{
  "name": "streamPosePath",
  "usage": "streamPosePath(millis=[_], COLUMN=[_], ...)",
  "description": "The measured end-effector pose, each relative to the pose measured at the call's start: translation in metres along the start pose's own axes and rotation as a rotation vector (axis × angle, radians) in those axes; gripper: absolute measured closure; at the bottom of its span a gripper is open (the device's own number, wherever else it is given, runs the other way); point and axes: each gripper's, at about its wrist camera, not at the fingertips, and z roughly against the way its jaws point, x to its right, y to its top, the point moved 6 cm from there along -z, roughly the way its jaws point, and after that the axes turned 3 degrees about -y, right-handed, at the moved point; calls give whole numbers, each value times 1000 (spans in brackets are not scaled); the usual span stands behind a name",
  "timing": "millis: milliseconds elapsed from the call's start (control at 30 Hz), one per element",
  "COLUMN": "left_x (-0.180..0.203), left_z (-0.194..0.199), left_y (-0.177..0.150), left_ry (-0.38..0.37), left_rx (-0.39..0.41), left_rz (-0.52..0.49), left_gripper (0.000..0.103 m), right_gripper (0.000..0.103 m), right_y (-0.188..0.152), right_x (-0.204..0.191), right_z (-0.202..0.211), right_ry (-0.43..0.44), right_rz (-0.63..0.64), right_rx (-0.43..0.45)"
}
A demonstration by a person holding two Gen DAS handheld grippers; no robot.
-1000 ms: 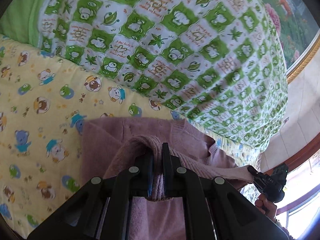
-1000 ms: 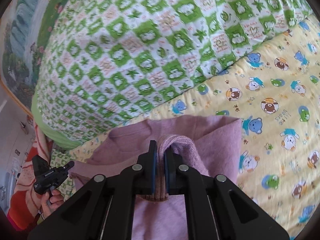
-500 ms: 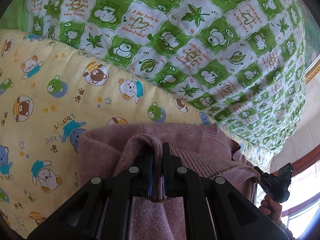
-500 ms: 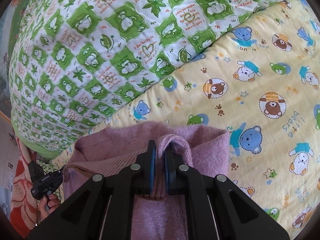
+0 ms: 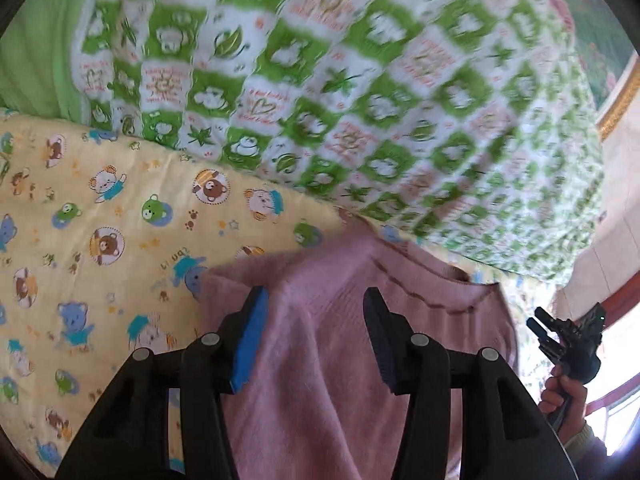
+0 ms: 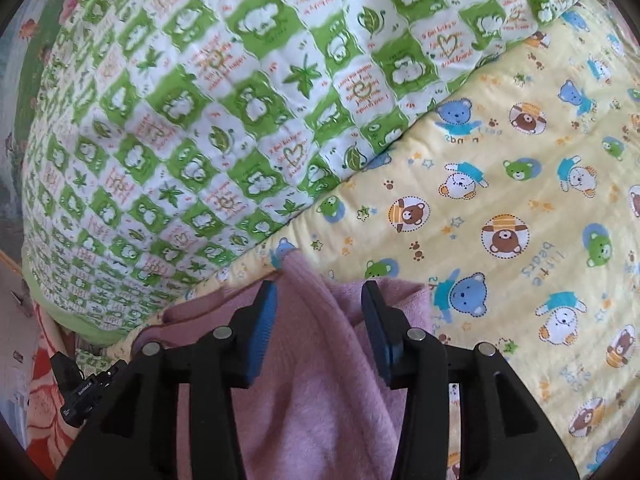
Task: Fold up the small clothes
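Observation:
A small pink knit sweater (image 5: 328,320) lies folded on the yellow bear-print sheet (image 5: 100,220). My left gripper (image 5: 316,300) is open just above it, jaws wide apart with the cloth between and below them. In the right wrist view the same sweater (image 6: 316,360) lies under my right gripper (image 6: 318,294), which is also open and holds nothing. A raised fold of the sweater runs up between the right jaws. The right gripper also shows at the right edge of the left wrist view (image 5: 568,336), held in a hand.
A green-and-white checked quilt (image 5: 360,100) is heaped behind the sweater, close to its far edge; it also shows in the right wrist view (image 6: 200,120). The bear-print sheet (image 6: 520,220) spreads to the right. The left gripper's body (image 6: 80,392) shows at the lower left.
Both grippers have opened and let go of the sweater's pinched folds. The sweater's lifted edge has dropped flat onto the sheet. The left view is blurred from motion.

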Motion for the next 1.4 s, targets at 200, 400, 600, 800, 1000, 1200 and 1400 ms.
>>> streamPosePath(millis=[200, 400, 600, 800, 1000, 1200, 1400], left_x=[60, 104, 112, 97, 70, 34, 0], left_z=[6, -39, -94, -115, -131, -110, -85], left_y=[-63, -128, -141, -82, -31, -11, -6], left_ry=[-130, -153, -21, 87, 203, 292, 316], left_rx=[-118, -283, -342, -243, -189, -104, -97], left_rz=[-148, -301, -488, -493, -413, -322, -255], left_gripper=[47, 47, 57, 73, 88, 66, 84], right_gripper=[57, 63, 70, 77, 75, 75, 73], right_y=[-37, -130, -170, -106, -40, -7, -6], right_x=[-48, -116, -124, -98, -72, -35, -6], right_z=[22, -4, -64, -91, -103, -104, -69], right_ry=[78, 189, 116, 2, -154, -153, -280], right_rz=[191, 558, 721, 610, 485, 306, 338], right_rx=[-23, -234, -371, -202, -37, 2, 51])
